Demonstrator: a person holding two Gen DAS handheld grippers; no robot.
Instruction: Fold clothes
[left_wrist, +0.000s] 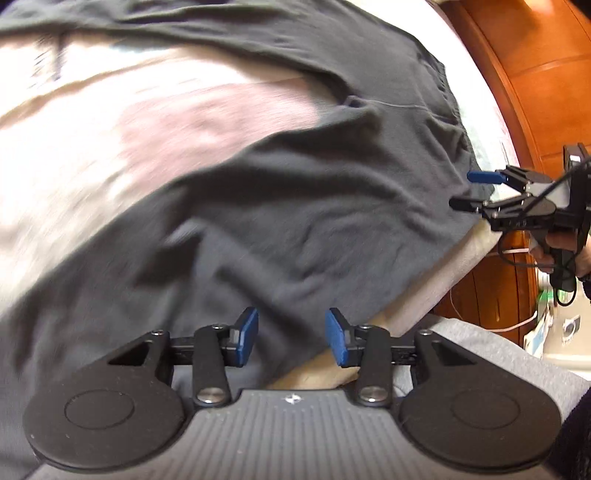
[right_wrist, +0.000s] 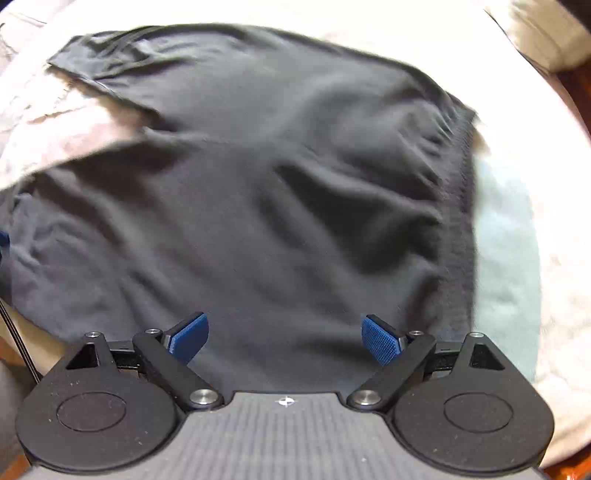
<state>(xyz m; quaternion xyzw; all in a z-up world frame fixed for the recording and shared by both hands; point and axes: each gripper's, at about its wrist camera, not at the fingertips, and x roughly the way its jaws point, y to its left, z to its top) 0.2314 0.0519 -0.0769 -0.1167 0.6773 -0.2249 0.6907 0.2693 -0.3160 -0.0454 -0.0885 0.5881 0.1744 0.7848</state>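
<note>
dark sweater (right_wrist: 258, 184) spread rumpled on the bed (right_wrist: 517, 240), hem at 3 o'clock. left tool (left_wrist: 291, 338) part open, right tool (right_wrist: 284, 339) wide, both empty. I'd pinch edges evenly, keep it taut

The dark grey sweater (left_wrist: 295, 206) lies spread out on the bed (right_wrist: 509, 236) in front of me, its soft knit rumpled into shallow folds across the body. In my right wrist view the sweater (right_wrist: 258, 206) fills most of the frame, lying mostly flat, with one sleeve (right_wrist: 107, 62) reaching away toward the far left and creased where it ends. A ribbed hem (right_wrist: 460, 206) runs down its right side, next to a pale blue patch of bedding. In my left wrist view the near edge drapes down over the side of the bed, and a thin seam line crosses the cloth.
</note>
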